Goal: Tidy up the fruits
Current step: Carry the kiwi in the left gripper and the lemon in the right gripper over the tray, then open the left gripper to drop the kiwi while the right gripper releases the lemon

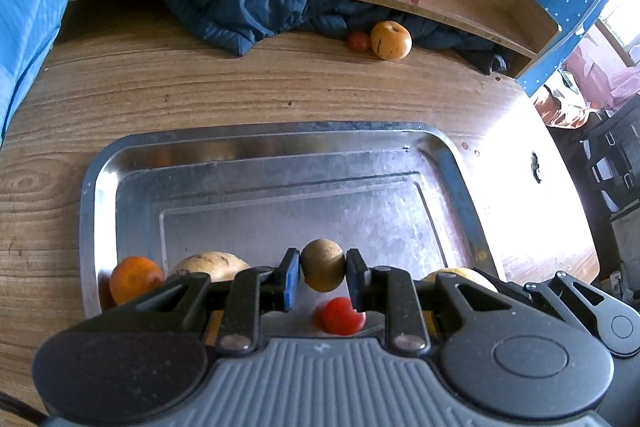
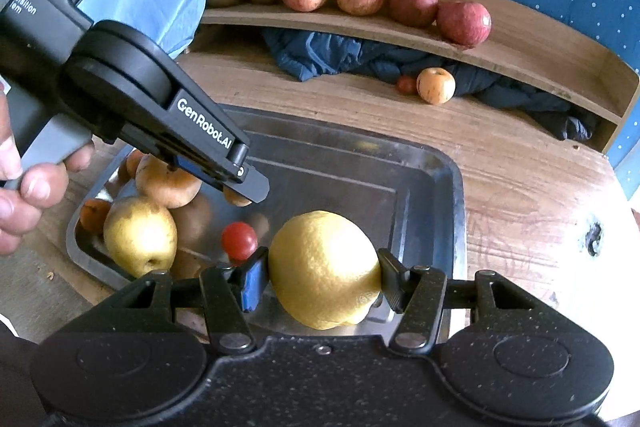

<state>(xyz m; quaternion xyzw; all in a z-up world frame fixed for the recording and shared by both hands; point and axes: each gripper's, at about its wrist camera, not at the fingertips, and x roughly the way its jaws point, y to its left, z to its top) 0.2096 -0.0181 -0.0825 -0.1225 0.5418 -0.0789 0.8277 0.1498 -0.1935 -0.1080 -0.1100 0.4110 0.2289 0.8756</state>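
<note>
Black tongs (image 2: 320, 277), white "GenRobot.AI" lettering

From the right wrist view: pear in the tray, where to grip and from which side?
Take the pear across its widest part, coming from above. It lies tipped with its dimpled end toward the camera, a russet fruit against its far side and the tray wall close by, so the top is the free approach. A judgement only.

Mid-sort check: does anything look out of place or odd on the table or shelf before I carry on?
Yes. A yellowish apple and a small red fruit sit loose on the table against the crumpled dark blue cloth under the shelf, away from the tray. The cloth itself looks stuffed in there. Nothing looks spilled or damaged.
</note>
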